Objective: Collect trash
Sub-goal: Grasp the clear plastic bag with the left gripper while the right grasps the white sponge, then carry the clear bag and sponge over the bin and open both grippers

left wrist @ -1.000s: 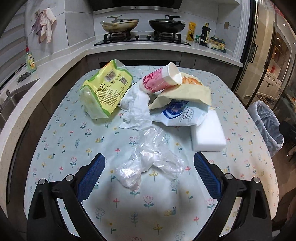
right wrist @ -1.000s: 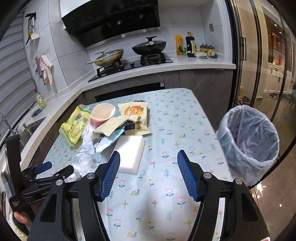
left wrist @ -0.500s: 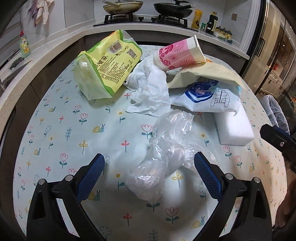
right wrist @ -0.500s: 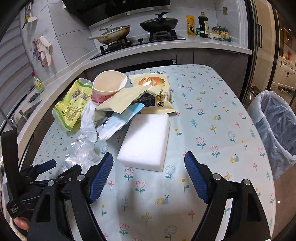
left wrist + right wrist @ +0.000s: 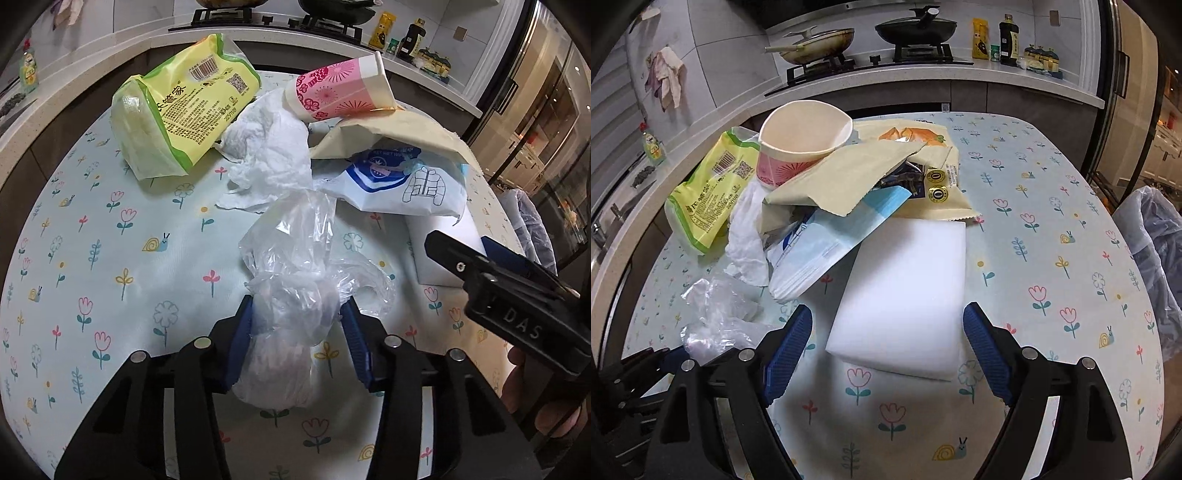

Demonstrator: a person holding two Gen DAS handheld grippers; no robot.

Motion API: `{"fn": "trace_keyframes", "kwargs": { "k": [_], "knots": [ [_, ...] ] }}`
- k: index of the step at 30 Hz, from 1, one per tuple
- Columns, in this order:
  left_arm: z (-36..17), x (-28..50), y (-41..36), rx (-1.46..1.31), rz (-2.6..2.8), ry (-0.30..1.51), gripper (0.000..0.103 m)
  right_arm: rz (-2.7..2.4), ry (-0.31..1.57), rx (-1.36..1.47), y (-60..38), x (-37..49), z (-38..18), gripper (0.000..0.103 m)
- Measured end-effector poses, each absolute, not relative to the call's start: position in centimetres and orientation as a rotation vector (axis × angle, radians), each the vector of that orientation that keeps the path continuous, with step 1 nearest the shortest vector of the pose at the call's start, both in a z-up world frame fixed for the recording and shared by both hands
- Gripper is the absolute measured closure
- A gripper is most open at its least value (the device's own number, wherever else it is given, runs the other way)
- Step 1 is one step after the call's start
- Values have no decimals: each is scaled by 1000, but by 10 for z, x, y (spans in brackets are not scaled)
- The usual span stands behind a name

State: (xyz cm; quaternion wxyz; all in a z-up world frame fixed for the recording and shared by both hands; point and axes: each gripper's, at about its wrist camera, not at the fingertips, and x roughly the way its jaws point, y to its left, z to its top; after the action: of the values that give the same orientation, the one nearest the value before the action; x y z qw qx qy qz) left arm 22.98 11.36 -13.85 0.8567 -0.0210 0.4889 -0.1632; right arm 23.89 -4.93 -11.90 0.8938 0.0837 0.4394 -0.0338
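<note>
Pinching the clear plastic bag [image 5: 295, 295], left gripper [image 5: 300, 343]; bag's length runs forward.

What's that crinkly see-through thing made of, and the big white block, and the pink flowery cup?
The clear bag, squeezed by the left hand-held gripper, looks like thin plastic film: glossy, wrinkled, see-through. The white block looks like foam, maybe a cleaning sponge: matte, with no print. The pink cup is probably paper: printed outside, plain cream inside, rolled rim.
</note>
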Motion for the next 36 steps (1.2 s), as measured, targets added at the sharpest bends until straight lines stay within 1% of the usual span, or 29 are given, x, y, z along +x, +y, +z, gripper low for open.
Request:
{"fn": "trace_keyframes", "kwargs": {
  "k": [3,4,5,18,28,36],
  "knots": [
    [-138,229,112,-41,-345,1029,61,-81,925,172,-52,240,-125,23],
    [-137,228,111,-41,-345,1028,62,-84,926,175,-54,239,-126,26],
    [-136,227,108,-39,-345,1026,62,-83,928,181,-56,237,-126,33],
    [-105,201,80,-9,-372,972,63,-132,845,268,-103,190,-98,34],
    [-73,167,34,36,-444,907,63,-183,748,332,-149,141,-65,34],
    [-57,145,-2,74,-488,875,63,-211,683,368,-182,103,-45,34]
  ]
}}
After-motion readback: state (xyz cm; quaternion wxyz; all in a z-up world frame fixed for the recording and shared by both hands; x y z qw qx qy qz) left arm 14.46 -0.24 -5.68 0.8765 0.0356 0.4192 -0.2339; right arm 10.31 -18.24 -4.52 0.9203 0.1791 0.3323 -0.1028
